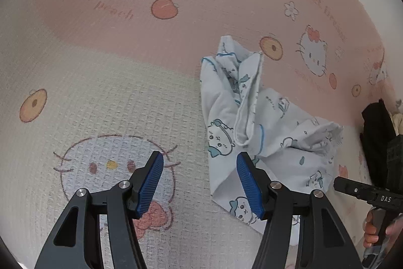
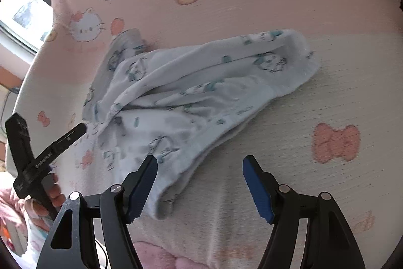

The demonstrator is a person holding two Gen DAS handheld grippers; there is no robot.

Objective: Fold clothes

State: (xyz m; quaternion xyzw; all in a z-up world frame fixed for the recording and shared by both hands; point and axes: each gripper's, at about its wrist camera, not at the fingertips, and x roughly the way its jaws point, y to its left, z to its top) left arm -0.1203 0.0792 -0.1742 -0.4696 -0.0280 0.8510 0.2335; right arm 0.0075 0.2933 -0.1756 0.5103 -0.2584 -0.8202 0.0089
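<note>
Left wrist view: both claws point(image 1: 200, 183) point(image 2: 200, 184) released over crumpled garment point(image 1: 252, 122); "DAS" on right tool point(image 1: 385, 199).

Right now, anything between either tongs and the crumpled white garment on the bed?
Nothing visible. The white garment lies crumpled on the pink cat-print sheet; left tongs and right tongs are open over its near edge, nothing in between.
</note>
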